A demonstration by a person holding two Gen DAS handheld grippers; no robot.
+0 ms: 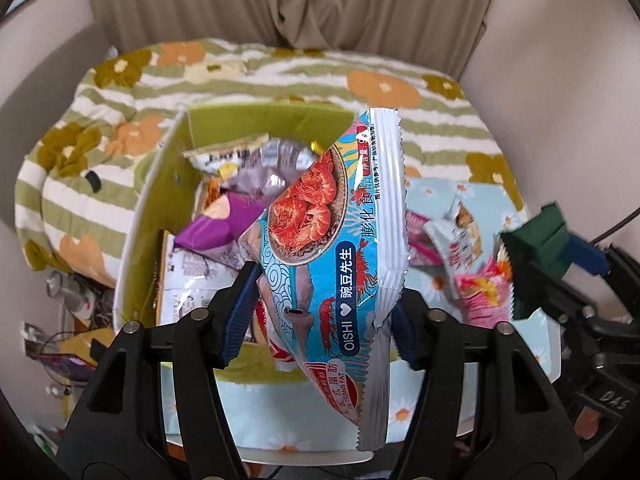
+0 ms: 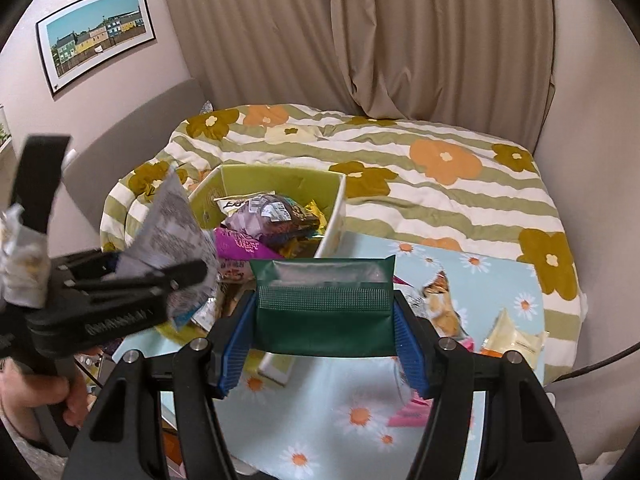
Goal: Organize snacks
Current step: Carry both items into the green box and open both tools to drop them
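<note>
Left claw [image 1: 320,300] is pinching the blue shrimp-cracker bag [image 1: 340,240], long axis upright, above the green box [image 1: 160,208]; right claw [image 2: 324,344] is pinching a dark green packet [image 2: 324,312], farther off.

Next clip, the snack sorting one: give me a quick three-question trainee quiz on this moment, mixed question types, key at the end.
1. True or false: the green box is empty.
2. Which packet does the right gripper hold between its jaws?
A. the blue shrimp-cracker bag
B. the dark green packet
C. a purple packet
3. Fill in: the loose snacks to the right of the box lie on a light blue cloth printed with ____.

Key
1. False: several packets are already in it.
2. B. The blue bag is in the left gripper.
3. Daisies.
</note>
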